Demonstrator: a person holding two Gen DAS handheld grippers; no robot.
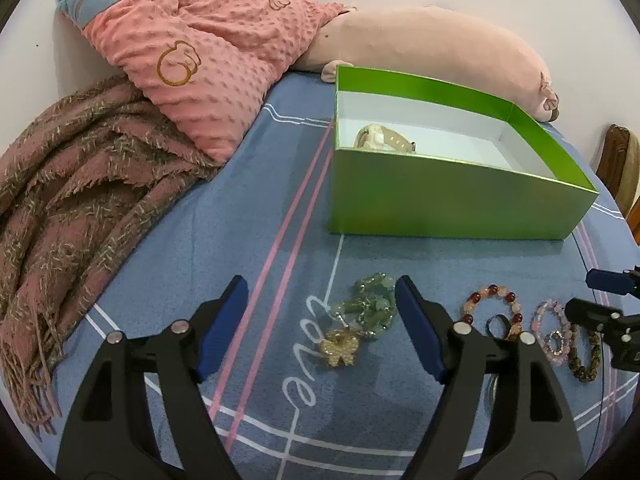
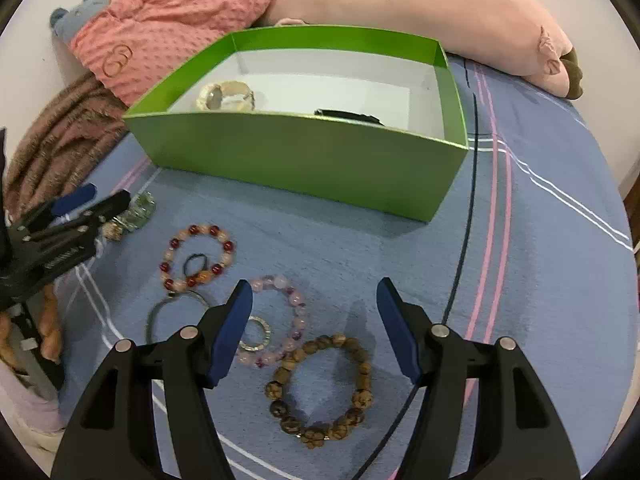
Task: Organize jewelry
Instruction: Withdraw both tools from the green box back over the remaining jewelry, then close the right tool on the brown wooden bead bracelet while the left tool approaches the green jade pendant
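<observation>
Jewelry is what I am sorting here, and most of it is on the blue bed sheet (image 2: 540, 240) short of the green cardboard box (image 2: 304, 160). My left gripper (image 1: 322, 322) has its jaws released and wide; between them, touching neither pad as far as I can see, lie the green stone bead bracelet (image 1: 370, 304) and the small gold butterfly charm (image 1: 340, 346) tied to it. My right gripper (image 2: 316, 326) is also spread, holding nothing; the brown wooden bead bracelet (image 2: 320, 392) lies between and just below its jaws, and the pale pink bead bracelet (image 2: 280, 320) with a little silver ring (image 2: 255, 334) inside it lies against the left pad, though I cannot tell if they touch.

Further out, toward the left edge of the bed, the red and peach bead bracelet (image 2: 198, 256) circles a thin dark loop (image 2: 196, 264). The box stands beyond, toward the head of the bed, and already holds a cream-strapped watch (image 2: 226, 96) and a black band (image 2: 348, 116), both on its white floor.

I judge this as the pick step, two pieces stored and the beads left. Next I would lower the left jaws over the green bracelet, clench, lift clear of the box wall and release inside. The charm may dangle and snag.
</observation>
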